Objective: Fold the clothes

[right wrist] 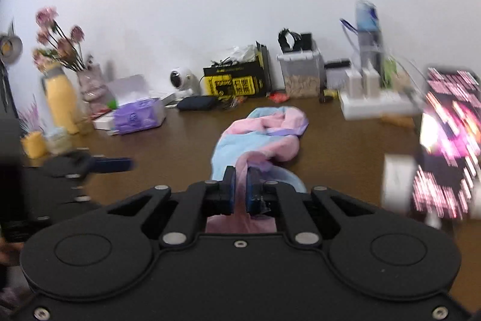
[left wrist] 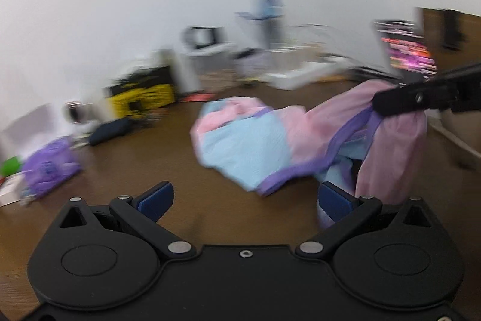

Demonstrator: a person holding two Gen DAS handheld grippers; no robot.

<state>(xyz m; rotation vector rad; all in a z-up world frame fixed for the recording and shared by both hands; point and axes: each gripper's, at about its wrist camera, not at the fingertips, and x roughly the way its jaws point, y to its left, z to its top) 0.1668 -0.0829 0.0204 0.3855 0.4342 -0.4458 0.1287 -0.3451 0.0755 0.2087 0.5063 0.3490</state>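
A pink, light-blue and purple garment [left wrist: 249, 146] lies bunched on the brown table [left wrist: 135, 164]. My right gripper [right wrist: 239, 188] is shut on a pink edge of the garment [right wrist: 261, 134] and lifts that part off the table. It also shows in the left wrist view [left wrist: 390, 103] at the right, pulling the cloth up. My left gripper [left wrist: 246, 197] is open and empty, just in front of the garment, with its right finger close to the hanging cloth. The left gripper shows at the left of the right wrist view [right wrist: 120, 164].
Along the back wall stand a yellow and black box [right wrist: 237, 81], a clear container [right wrist: 300, 74], a white camera [right wrist: 180, 78], a purple wipes pack [right wrist: 138, 116], a yellow bottle [right wrist: 58, 98] and flowers [right wrist: 57, 35]. A lit screen [right wrist: 445, 146] stands at the right.
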